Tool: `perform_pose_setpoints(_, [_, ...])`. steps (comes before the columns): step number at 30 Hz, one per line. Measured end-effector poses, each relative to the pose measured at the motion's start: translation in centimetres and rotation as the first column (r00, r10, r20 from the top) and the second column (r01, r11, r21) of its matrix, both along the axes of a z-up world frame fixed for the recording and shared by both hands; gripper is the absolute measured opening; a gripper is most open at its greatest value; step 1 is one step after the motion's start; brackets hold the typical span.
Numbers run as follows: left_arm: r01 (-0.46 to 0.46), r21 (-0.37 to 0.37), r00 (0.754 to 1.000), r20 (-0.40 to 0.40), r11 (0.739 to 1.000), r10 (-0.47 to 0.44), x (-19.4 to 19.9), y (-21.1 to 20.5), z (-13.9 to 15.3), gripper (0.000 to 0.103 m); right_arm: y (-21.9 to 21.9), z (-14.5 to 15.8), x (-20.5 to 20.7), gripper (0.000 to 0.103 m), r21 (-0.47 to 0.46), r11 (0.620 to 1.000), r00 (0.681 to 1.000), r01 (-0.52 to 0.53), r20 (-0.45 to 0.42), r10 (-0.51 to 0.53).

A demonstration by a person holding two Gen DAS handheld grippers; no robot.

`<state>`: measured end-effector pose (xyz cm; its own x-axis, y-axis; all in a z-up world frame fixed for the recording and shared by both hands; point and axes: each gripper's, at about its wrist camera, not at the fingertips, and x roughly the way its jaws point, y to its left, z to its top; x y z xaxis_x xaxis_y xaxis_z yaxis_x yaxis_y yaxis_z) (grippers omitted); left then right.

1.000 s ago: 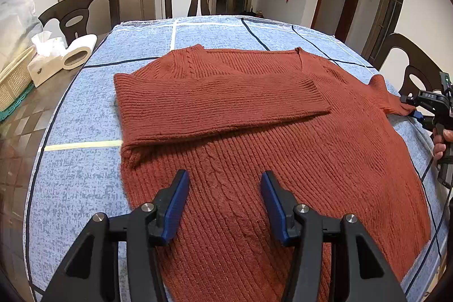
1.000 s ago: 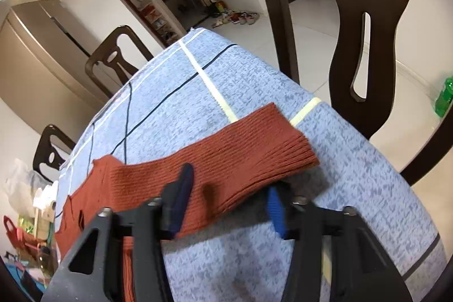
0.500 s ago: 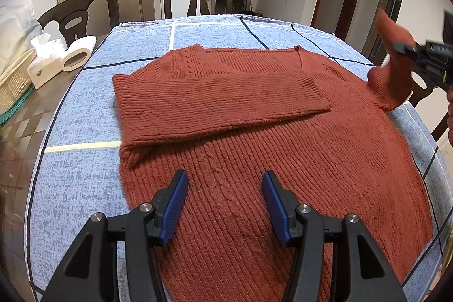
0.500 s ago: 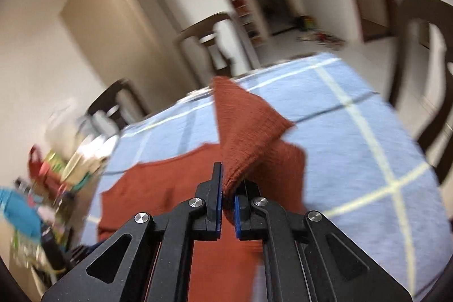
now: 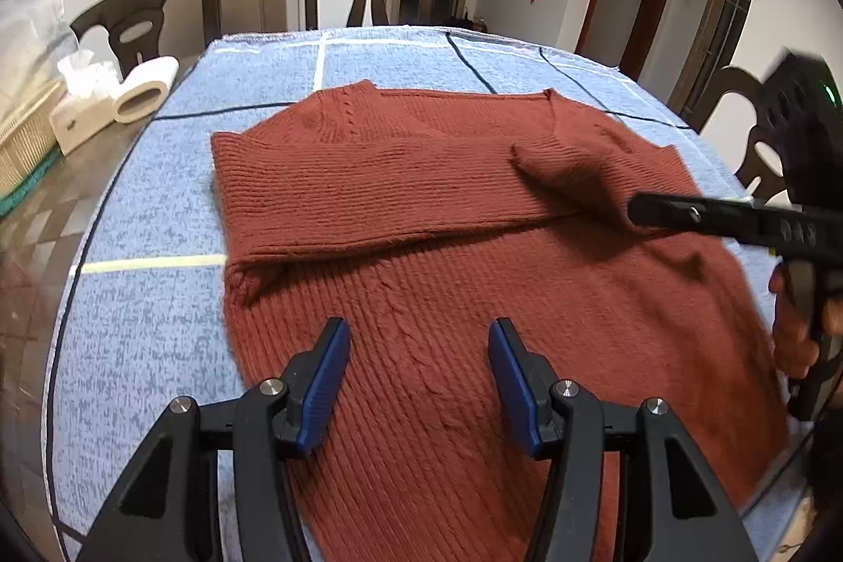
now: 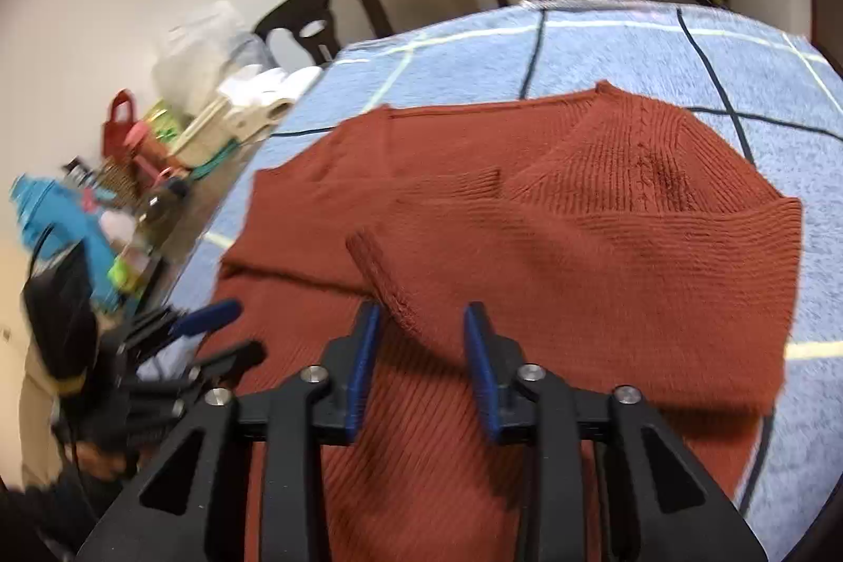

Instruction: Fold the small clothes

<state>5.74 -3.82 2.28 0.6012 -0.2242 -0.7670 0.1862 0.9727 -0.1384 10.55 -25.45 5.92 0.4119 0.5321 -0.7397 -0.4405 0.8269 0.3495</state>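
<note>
A rust-red sweater (image 5: 421, 277) is lying flat on a blue checked tablecloth (image 5: 158, 330), with 1 sleeve (image 5: 369, 193) folded across the chest. The right gripper (image 6: 419, 325) is hovering over the chest with its jaws opening, the cuff of the other sleeve (image 6: 387, 277) sitting loose between the blue pads (image 6: 477, 351), which are not pressing on it. The left gripper (image 5: 419, 377) is hanging spread over the lower part of the sweater, gripping nothing.
</note>
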Motion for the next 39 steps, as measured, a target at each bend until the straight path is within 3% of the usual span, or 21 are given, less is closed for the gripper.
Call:
perform_pose_setpoints(3, [0.032, -0.073, 0.999, 0.020, 0.997, -0.030, 0.2, -0.3, 1.9, 0.058, -1.2, 0.6, -1.6, 0.036, -0.022, 1.000, 0.999, 0.010, 0.035, -0.009])
perform_pose_setpoints(7, [0.084, -0.076, 0.995, 0.059, 0.994, -0.080, 1.7, -2.6, 3.8, 0.058, -2.3, 0.2, -2.0, 0.036, -0.086, 0.994, 0.997, 0.065, 0.052, -0.061])
perform_pose_setpoints(13, [0.128, -0.104, 0.992, -0.006, 0.986, -0.129, 6.9, -5.8, 2.1, 0.057, -4.1, 0.0, -2.6, 0.036, -0.122, 0.984, 0.990, 0.129, 0.075, -0.120])
perform_pose_setpoints(16, [0.137, -0.125, 0.986, -0.078, 0.983, -0.147, 8.9, -6.7, 0.2, 0.044, -5.2, -0.7, -2.5, 0.036, -0.144, 0.976, 0.986, 0.162, 0.068, -0.153])
perform_pose_setpoints(18, [0.142, -0.115, 0.986, -0.070, 0.983, -0.150, 9.3, -7.2, -0.1, 0.039, -5.8, -1.1, -2.5, 0.036, -0.121, 0.978, 0.985, 0.168, 0.071, -0.160])
perform_pose_setpoints(20, [0.168, -0.108, 0.982, -0.069, 0.980, -0.175, 9.3, -7.7, 0.3, 0.011, -6.2, -1.2, -2.7, 0.036, -0.111, 0.980, 0.984, 0.168, 0.076, -0.160])
perform_pose_setpoints(21, [0.184, -0.117, 0.979, -0.065, 0.976, -0.192, 9.3, -8.0, 0.6, 0.007, -6.1, -1.3, -2.7, 0.036, -0.113, 0.979, 0.984, 0.168, 0.082, -0.159])
perform_pose_setpoints(28, [0.205, -0.175, 0.978, 0.070, 0.963, -0.195, 9.0, -7.6, 4.1, 0.006, -6.1, -1.3, -2.8, 0.036, -0.116, 0.979, 0.983, 0.168, 0.094, -0.157])
perform_pose_setpoints(34, [0.119, -0.142, 0.990, -0.056, 0.983, -0.128, 10.8, -6.1, 0.1, 0.006, -6.1, -1.1, -2.9, 0.036, -0.128, 0.978, 0.984, 0.166, 0.090, -0.155])
perform_pose_setpoints(39, [0.118, -0.150, 0.991, -0.049, 0.982, -0.127, 10.3, -5.9, 0.3, 0.007, -7.1, 0.9, -2.3, 0.035, -0.119, 0.966, 0.965, 0.231, 0.152, -0.212])
